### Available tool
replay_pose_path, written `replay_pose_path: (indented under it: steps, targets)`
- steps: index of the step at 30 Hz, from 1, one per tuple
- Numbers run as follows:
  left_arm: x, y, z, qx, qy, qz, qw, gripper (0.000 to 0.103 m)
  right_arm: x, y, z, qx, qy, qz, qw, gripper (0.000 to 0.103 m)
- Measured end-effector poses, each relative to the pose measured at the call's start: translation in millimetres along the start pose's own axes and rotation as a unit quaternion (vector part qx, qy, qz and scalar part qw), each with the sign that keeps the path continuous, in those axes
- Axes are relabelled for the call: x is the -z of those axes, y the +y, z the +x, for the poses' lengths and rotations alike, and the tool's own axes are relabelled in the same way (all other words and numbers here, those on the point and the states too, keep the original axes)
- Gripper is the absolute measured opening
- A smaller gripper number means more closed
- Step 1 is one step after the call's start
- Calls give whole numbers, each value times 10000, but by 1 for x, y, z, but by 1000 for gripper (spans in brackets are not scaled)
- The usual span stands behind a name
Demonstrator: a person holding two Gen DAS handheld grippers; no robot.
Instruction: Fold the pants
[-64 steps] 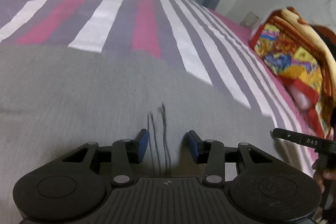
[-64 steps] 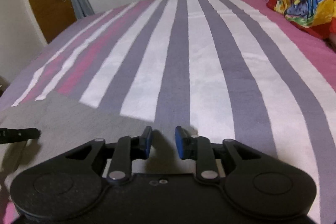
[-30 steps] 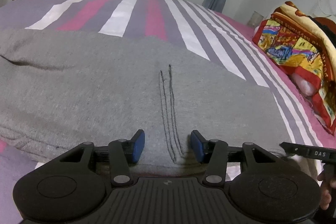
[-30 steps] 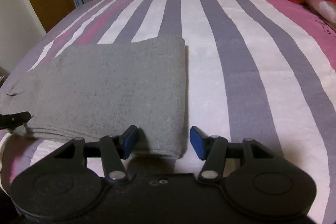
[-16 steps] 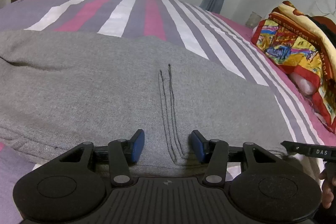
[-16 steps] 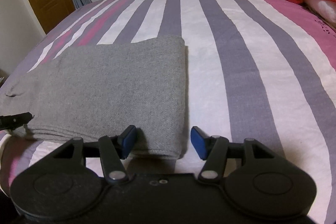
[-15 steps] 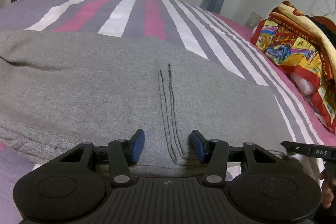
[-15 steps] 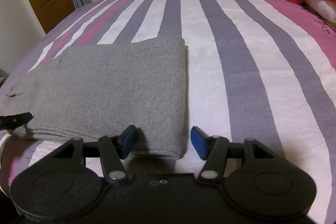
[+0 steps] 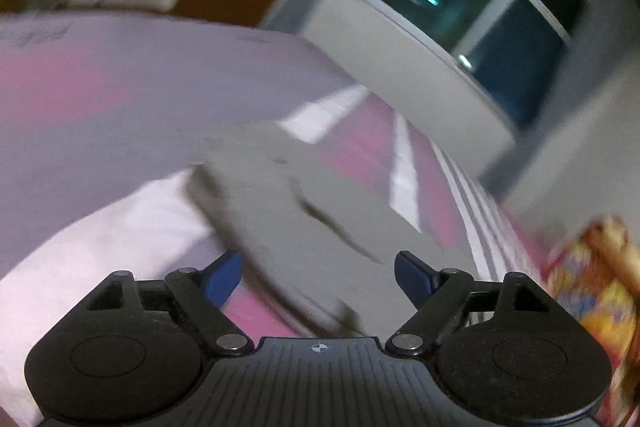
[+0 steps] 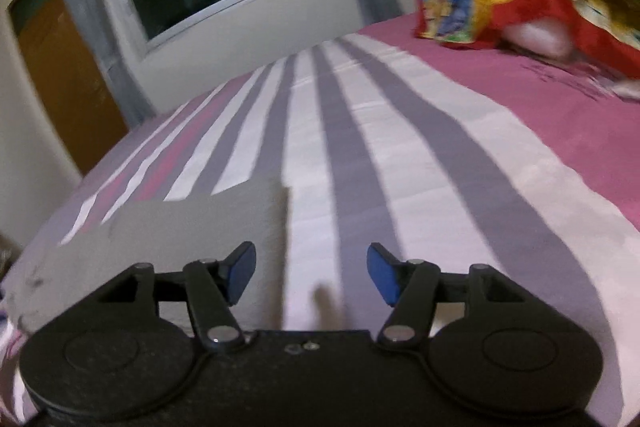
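The left gripper [image 9: 318, 273] is being held with jaws spread wide and empty above the grey pants [image 9: 304, 219], which are lying folded on the striped bedsheet [image 10: 400, 155]. The right gripper [image 10: 311, 275] is likewise being carried agape, gripping nothing, beside the fold's right edge. Both are best being lifted straight clear, so the stacked layers are not being dragged.

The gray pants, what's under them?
The folded gray fabric pants lie on the pink, white and purple striped bedsheet. The sheet directly beneath them is covered, so anything there is hidden.
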State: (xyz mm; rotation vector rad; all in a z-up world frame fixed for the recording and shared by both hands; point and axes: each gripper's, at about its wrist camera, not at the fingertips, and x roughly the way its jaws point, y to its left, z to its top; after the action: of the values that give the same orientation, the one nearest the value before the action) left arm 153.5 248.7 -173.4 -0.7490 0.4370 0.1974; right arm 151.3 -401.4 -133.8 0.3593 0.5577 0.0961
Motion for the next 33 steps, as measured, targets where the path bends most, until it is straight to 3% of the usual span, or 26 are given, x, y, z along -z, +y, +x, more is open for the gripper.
replay_pose_path:
  steps: [1, 4, 6, 10, 13, 19, 22, 23, 24, 25, 27, 30, 32, 33]
  targets:
    - [-3, 14, 6, 60, 29, -269, 9996, 82, 1, -5, 0, 6, -13, 142, 9999, 72]
    - [-3, 58, 31, 572, 244, -1256, 9901, 82, 1, -16, 2, 35, -26, 469, 9989, 73]
    - [-4, 71, 45, 856, 224, -1476, 9851, 82, 2, -19, 4, 61, -7, 573, 9983, 73]
    - [-16, 76, 76, 1029, 326, -1635, 9806, 83, 3, -26, 12, 35, 132, 782, 9968, 74]
    - [-24, 70, 98, 1119, 407, -1496, 9816, 91, 2, -35, 18, 11, 176, 1052, 9943, 80]
    - [-32, 69, 124, 1264, 135, -1682, 9775, 96, 2, -32, 20, 637, -188, 951, 9932, 93]
    - [-31, 63, 131, 1247, 11, -1526, 9804, 96, 1, -35, 22, 753, -191, 961, 9923, 95]
    - [-30, 61, 131, 1267, 20, -1421, 9817, 93, 1, -36, 22, 719, -173, 971, 9925, 95]
    - [-30, 62, 126, 1290, 31, -1385, 9819, 85, 1, -36, 23, 719, -167, 974, 9925, 96]
    - [-29, 67, 120, 1228, 26, -1445, 9819, 40, -1, -36, 24, 733, -159, 942, 9927, 96]
    - [-23, 84, 109, 1308, 29, -1681, 9770, 37, -5, -32, 23, 863, -163, 681, 9938, 96]
    - [-18, 85, 108, 1152, 124, -1353, 9840, 37, -5, -25, 11, 1589, -636, 278, 9849, 97]
    - [-22, 82, 113, 1076, 183, -1310, 9854, 42, -5, -26, 21, 2242, -410, 227, 9734, 99]
    - [-24, 80, 114, 1051, 226, -1253, 9863, 45, -5, -32, 32, 2392, -63, 316, 9704, 99]
